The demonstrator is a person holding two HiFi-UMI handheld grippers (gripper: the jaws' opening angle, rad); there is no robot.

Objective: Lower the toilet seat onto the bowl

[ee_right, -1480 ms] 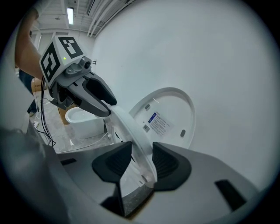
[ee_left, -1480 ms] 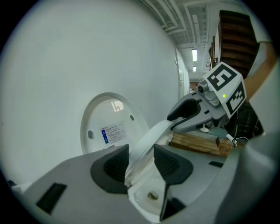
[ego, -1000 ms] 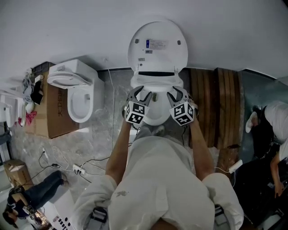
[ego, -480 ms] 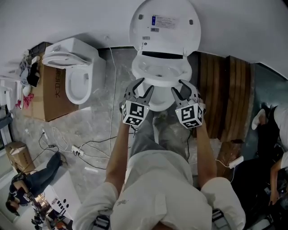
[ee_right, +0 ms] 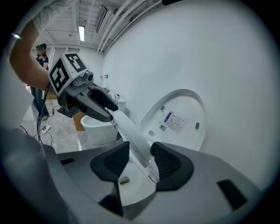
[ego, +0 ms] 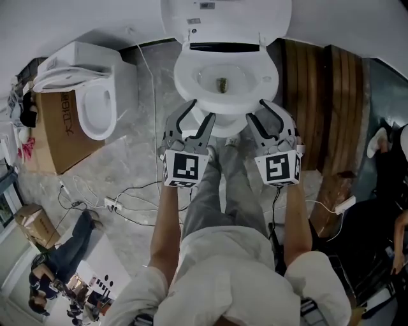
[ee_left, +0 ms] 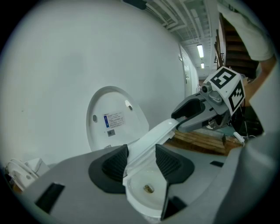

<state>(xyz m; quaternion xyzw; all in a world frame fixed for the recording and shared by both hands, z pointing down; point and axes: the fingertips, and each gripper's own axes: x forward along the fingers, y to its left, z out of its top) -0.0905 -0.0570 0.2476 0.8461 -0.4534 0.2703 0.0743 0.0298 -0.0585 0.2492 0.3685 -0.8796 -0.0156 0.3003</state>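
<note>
The white toilet seat (ego: 186, 75) hangs tilted part way over the bowl (ego: 223, 125), with the lid (ego: 223, 16) upright against the wall. My left gripper (ego: 196, 113) holds the seat's front left edge and my right gripper (ego: 261, 111) its front right edge. In the left gripper view the seat (ee_left: 153, 133) runs between the pads of my left gripper (ee_left: 141, 157), whose jaws are opening. In the right gripper view the seat (ee_right: 129, 131) sits between the pads of my right gripper (ee_right: 140, 162). The drain shows below the seat in the bowl (ee_left: 146, 190).
A second toilet (ego: 89, 95) stands to the left beside a cardboard box (ego: 54, 137). Wooden pallets (ego: 325, 102) lie to the right. Cables and a power strip (ego: 115, 205) trail on the floor. One person (ego: 57, 267) is at the lower left, another (ego: 395, 146) at the right edge.
Both grippers have drawn back towards the person's body with the seat's front edge. The toilet has shifted up in the head view, and the lid stays up.
</note>
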